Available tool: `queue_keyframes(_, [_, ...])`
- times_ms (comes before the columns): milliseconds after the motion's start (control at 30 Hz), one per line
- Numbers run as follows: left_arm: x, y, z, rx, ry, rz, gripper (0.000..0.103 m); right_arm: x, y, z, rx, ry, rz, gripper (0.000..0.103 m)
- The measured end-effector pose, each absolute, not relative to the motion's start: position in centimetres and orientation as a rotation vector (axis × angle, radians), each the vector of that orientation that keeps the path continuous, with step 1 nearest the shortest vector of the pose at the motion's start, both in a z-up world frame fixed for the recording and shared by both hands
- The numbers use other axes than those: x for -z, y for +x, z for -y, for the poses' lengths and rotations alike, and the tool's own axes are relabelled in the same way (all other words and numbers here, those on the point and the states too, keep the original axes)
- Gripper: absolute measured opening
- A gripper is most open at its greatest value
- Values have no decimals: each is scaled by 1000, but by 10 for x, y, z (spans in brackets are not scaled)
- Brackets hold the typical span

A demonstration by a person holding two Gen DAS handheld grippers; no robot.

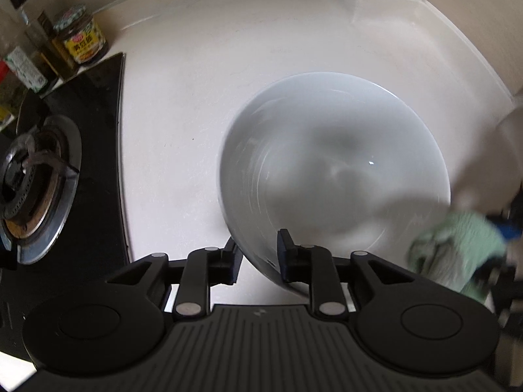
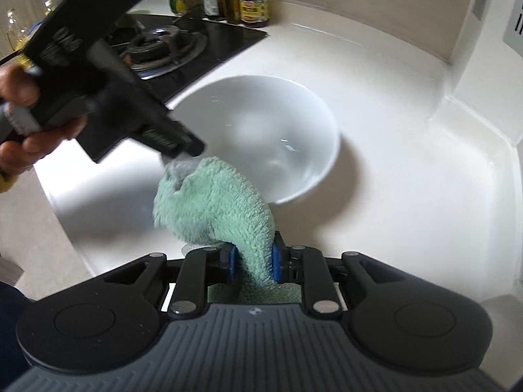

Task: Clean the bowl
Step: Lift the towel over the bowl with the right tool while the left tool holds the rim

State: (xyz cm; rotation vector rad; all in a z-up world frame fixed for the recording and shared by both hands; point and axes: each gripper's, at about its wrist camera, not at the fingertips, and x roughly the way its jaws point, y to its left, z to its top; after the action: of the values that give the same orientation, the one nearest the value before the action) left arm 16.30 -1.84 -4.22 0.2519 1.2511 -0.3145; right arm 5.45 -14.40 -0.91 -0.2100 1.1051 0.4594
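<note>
A round white ceramic bowl (image 2: 261, 134) stands upright on the white countertop (image 2: 376, 196), near the black gas hob (image 2: 183, 45) at its back left. The left gripper (image 1: 256, 254) straddles the bowl's rim, jaws parted, not pinching. The right gripper (image 2: 251, 263) clamps a fluffy mint-green cloth (image 2: 212, 202) just beside the bowl.

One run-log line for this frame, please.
bowl: upright on counter | left gripper: open, straddling bowl rim | right gripper: shut on cloth, beside bowl
</note>
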Motion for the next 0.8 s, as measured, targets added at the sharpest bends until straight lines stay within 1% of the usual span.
queue_keyframes(200, [39,161,17,337,259,-1242,29,3,69,160,-405,-272,-1098,16])
queue_keyframes(367, [37,159,21,344,294,-1230,29,8,95,166,-401,-356,-1085,16])
queue_keyframes(800, [35,158,24,366,364,-1202,30,9,156,146,-497,-601,-1060,17])
